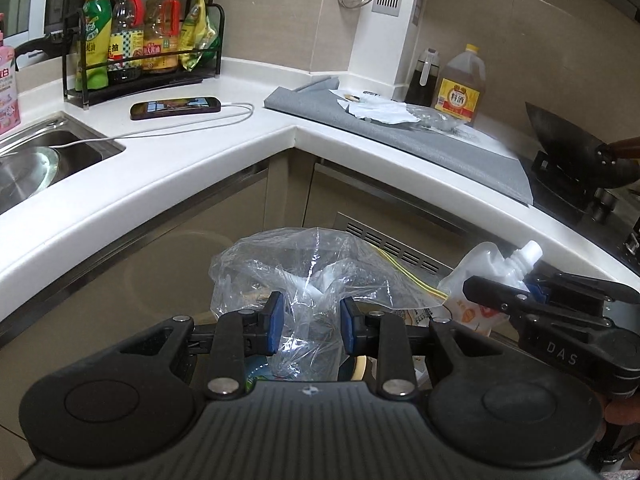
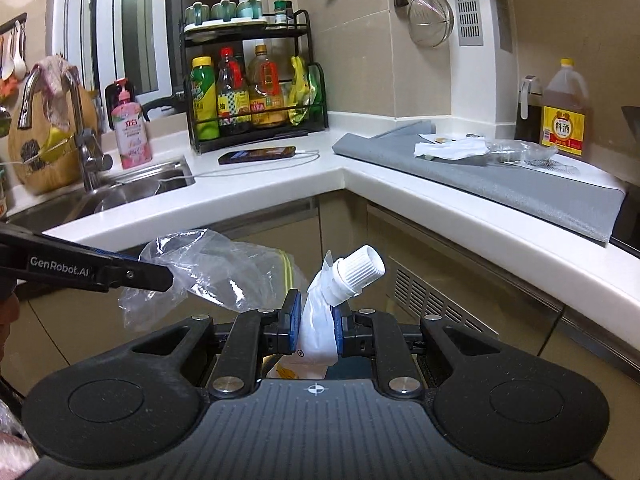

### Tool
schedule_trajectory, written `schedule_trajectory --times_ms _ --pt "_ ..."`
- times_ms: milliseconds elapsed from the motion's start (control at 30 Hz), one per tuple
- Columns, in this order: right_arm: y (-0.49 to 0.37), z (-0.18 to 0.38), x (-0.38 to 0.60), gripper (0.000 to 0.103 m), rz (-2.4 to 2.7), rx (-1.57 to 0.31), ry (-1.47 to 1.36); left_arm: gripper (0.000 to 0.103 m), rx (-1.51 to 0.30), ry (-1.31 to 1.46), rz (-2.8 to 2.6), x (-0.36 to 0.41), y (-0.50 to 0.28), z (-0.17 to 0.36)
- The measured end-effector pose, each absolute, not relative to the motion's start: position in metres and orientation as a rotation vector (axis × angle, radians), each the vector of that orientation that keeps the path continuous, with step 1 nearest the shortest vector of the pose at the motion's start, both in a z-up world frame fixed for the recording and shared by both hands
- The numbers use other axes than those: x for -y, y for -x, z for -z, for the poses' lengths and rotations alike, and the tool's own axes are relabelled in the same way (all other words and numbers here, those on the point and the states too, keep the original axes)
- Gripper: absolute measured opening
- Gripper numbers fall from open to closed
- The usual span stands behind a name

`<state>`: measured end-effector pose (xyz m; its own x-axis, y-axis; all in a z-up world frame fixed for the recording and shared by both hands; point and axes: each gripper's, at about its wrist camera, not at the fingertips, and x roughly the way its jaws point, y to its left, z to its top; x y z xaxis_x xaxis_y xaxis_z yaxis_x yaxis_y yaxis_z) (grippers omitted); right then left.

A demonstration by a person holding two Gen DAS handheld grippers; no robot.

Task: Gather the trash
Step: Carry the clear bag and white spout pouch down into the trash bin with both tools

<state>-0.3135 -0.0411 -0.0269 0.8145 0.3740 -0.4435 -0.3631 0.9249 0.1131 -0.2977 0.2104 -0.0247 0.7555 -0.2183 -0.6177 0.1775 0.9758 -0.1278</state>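
Your right gripper [image 2: 316, 326] jaws clamp a white spouted pouch [image 2: 320, 320], while your left gripper [image 1: 308, 328] jaws pinch a crumpled clear plastic bag [image 1: 296, 272], both below the bench [image 1: 200, 152] corner. The slippery bag could slide free. More wrappers [image 2: 452, 148] lie on the grey mat [image 2: 500, 184] in this kitchen.

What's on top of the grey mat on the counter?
On the grey mat: crumpled white paper and a clear plastic bag beside it. A small item behind the paper is too small to identify. Whatever lies beneath the paper and bag is covered.
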Motion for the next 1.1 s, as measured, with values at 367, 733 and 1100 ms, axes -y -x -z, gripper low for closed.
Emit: schedule_trajectory --times_ms 367,733,1100 --pt "0.312 0.025 0.040 0.018 -0.388 -0.471 -0.015 0.032 -0.702 0.054 0.186 -0.210 0.296 0.027" --pt "0.307 0.024 0.038 0.018 -0.393 -0.476 -0.008 0.032 -0.699 0.050 0.182 -0.209 0.295 0.027" --pt "0.300 0.027 0.034 0.018 -0.394 -0.492 0.002 0.032 -0.714 0.064 0.176 -0.208 0.292 0.031"
